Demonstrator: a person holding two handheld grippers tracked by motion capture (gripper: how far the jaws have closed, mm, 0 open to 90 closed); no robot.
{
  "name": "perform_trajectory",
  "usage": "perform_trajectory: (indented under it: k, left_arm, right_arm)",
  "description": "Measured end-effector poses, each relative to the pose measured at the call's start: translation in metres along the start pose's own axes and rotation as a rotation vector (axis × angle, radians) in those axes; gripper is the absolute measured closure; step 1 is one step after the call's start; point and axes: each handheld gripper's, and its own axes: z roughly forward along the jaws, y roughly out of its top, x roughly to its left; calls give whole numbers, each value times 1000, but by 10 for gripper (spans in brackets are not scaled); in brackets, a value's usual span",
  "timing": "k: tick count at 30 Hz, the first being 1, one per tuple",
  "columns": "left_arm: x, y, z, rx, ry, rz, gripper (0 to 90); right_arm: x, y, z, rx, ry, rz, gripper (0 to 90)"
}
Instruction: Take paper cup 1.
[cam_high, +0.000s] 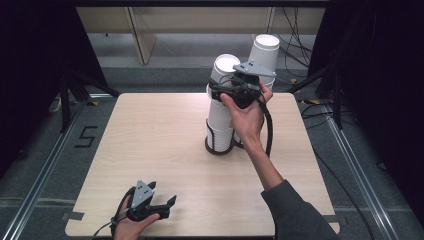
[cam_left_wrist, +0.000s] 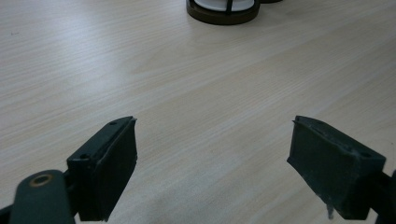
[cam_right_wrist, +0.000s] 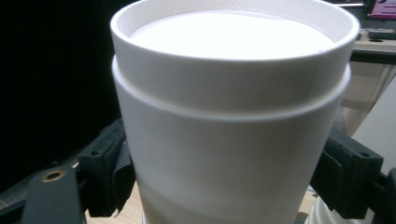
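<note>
Up near the top centre of the high view, the right gripper (cam_high: 239, 85) has its jaws clamped on the sides of a white paper cup (cam_high: 222, 75) at the top of the cup stack (cam_high: 220, 117). That stack sits in a dark round holder (cam_high: 219, 145) toward the far middle of the bench (cam_high: 150, 150). In the right gripper view the cup (cam_right_wrist: 229, 121) sits squarely between the two black jaws, with another cup's rim nested just inside it, so I'd guess more than one cup is in the grab.

Looks to me like the step is peeling cups off the stack. A second white cup (cam_high: 264, 50) shows just behind the gripper, upper right; can't tell what it rests on.

Next move probably needs a straight pull upward so the lower cups stay in the holder, then a free bit of bench to set the cup on.

Down at the lower left, the left gripper (cam_high: 167, 207) sits low over the bench near the front edge, its jaws apart with nothing between them.

Bench is pale wood grain with rounded corners. Room's dark at the sides, grey floor with rails, cables trailing at the upper right.
</note>
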Motion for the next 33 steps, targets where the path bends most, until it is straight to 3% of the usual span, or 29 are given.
perform_trajectory:
  k: [4,6,8,9,12,13,16,18,22,25,28,30,33]
  left_arm:
    - [0,0,-1,4,1,4,147]
    - [0,0,-1,-8,0,2,147]
    - [0,0,-1,-8,2,1,147]
    - [0,1,-1,-11,3,-1,147]
    - [0,1,-1,-10,3,1,147]
    - [0,1,-1,-12,1,0,147]
    - [1,1,-1,-22,-3,-4,147]
    - [0,1,-1,-24,-3,-4,147]
    - [1,1,-1,-19,-3,5,147]
    - [0,0,-1,-23,-2,-6,147]
    - [1,1,-2,-19,4,0,148]
    - [1,1,-2,-31,-3,-2,147]
    - [1,2,-3,-34,-6,-2,147]
  right_arm:
    - [4,-2,-11,-1,39,4,187]
    - [9,-10,-23,3,96,-9,186]
    - [11,-14,-26,5,112,-19,186]
    - [15,-23,-34,15,148,-13,186]
    - [19,-33,-41,21,176,-16,186]
    - [22,-44,-47,23,215,-24,186]
    - [25,-52,-51,28,237,-33,186]
    - [30,-67,-55,42,293,-13,186]
    - [33,-81,-56,57,318,-34,186]
    - [36,-99,-58,95,355,5,186]
    - [37,-108,-56,98,369,-14,186]
    - [37,-114,-56,126,375,14,186]
    - [37,-124,-54,136,394,1,186]
